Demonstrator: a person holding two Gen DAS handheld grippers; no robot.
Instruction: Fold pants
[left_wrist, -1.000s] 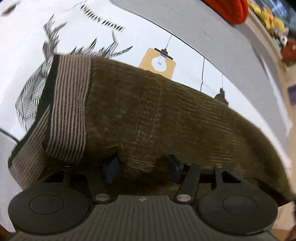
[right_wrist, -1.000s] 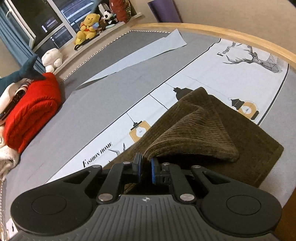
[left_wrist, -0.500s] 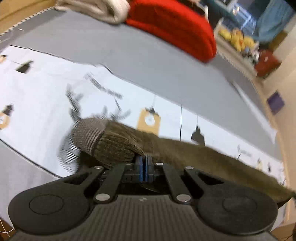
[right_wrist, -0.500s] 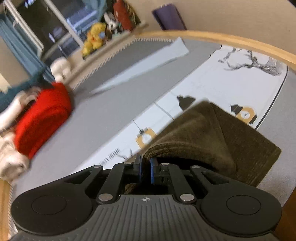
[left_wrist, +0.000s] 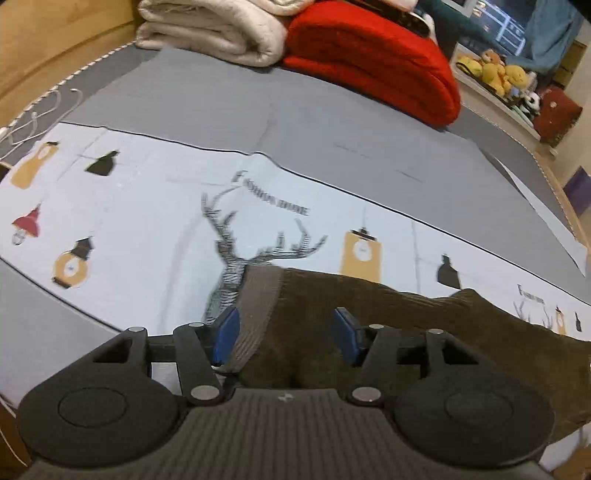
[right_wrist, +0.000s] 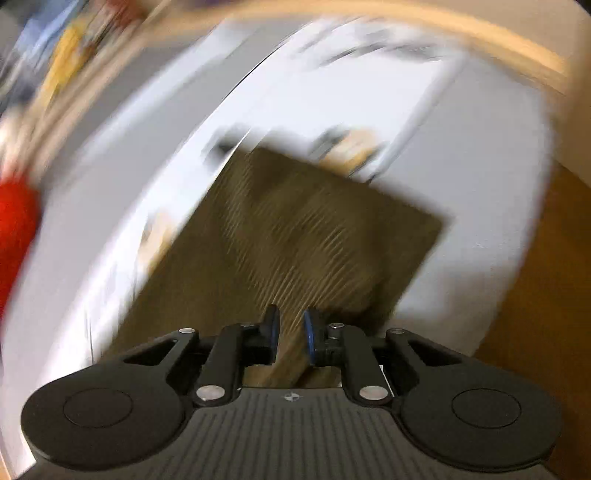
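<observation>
Your left gripper (left_wrist: 286, 334) has just been opening; jaws now stand wide apart, blue pads clear of the cloth. The brown corduroy pants (left_wrist: 369, 332) lie below and between the fingers, not pinched. The ribbed striped waistband (left_wrist: 258, 306) sits just beside the L-hand pad, over the deer print (left_wrist: 229, 266) on the pale sheet (left_wrist: 129, 221).

Pants lie folded on that printed sheet, nr the near edge of the bed, spreading to the right in the L wrist view. Grey bedcover (left_wrist: 295, 118) beyond the sheet. Far side: folded red blanket (left_wrist: 369, 55) touching a folded cream blanket (left_wrist: 214, 33). Yellow plush toys (left_wrist: 491, 72) on a ledge at far right. White cable (left_wrist: 33, 122) at the L edge.

Your right gripper (right_wrist: 291, 332) has also just been opening; a narrow gap shows btwn the pads. R wrist view is heavily blurred. Pants (right_wrist: 295, 229) show as a flat brown rectangle ahead of the fingers, cloth visible in the gap, but pads do not appear to press on it. Wooden bed frame (right_wrist: 535, 277) at right.
</observation>
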